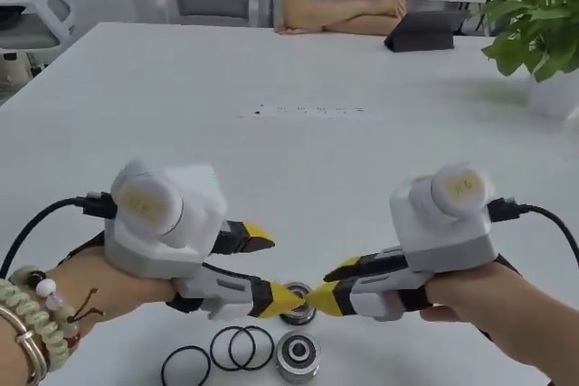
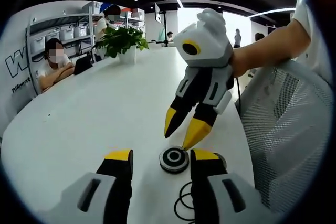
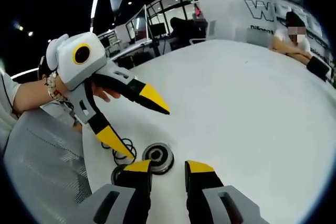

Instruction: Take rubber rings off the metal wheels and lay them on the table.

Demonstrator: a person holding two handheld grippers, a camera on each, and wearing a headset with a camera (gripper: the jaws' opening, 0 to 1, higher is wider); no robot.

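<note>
The left gripper [image 1: 274, 268] and right gripper [image 1: 336, 282] are flanking a wheel [image 1: 297, 315] sitting on the tabletop [image 1: 298, 160]. Both sets of fingers are standing apart, the left wider, clamping nothing. The wheel's dark ring appears to be sitting in its groove. Nothing is pinning the wheel, so prying risks skidding it into the loose rings [image 1: 237, 347]. The crowding tips may also clash.

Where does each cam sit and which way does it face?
Head view: headset, facing forward-down across the table; both hands, left gripper, right gripper show.
Left gripper view: on left gripper, along its open jaws toward the metal wheel, right gripper beyond.
Right gripper view: on right gripper, toward the same wheel, left gripper beyond.
Shared: gripper views face each other across that wheel.
</note>
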